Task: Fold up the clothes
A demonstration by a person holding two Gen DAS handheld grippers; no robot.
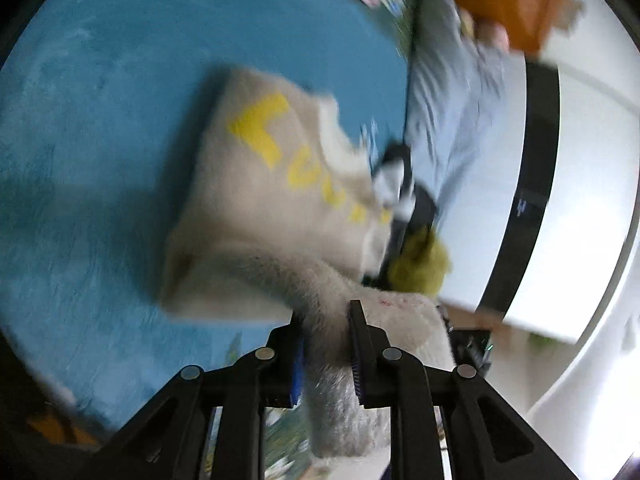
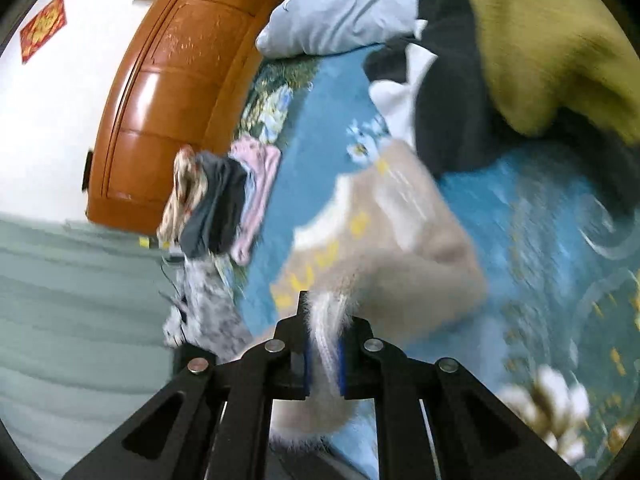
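Observation:
A beige fleecy sweater [image 1: 256, 208] with yellow letters lies partly folded on the blue bedspread [image 1: 104, 128]. My left gripper [image 1: 326, 320] is shut on a fleecy fold of it, which bulges between the pads. In the right wrist view the same sweater [image 2: 392, 240] lies on the bedspread [image 2: 540, 264]. My right gripper [image 2: 326, 320] is shut on another fleecy edge of the sweater. Both views are blurred by motion.
A pile of black, white and olive-green clothes [image 2: 520, 64] lies beside the sweater; it also shows in the left wrist view [image 1: 416, 256]. A light blue quilt [image 2: 340, 8], a stack of folded clothes [image 2: 224, 200] and an orange wooden headboard [image 2: 168, 92] lie beyond.

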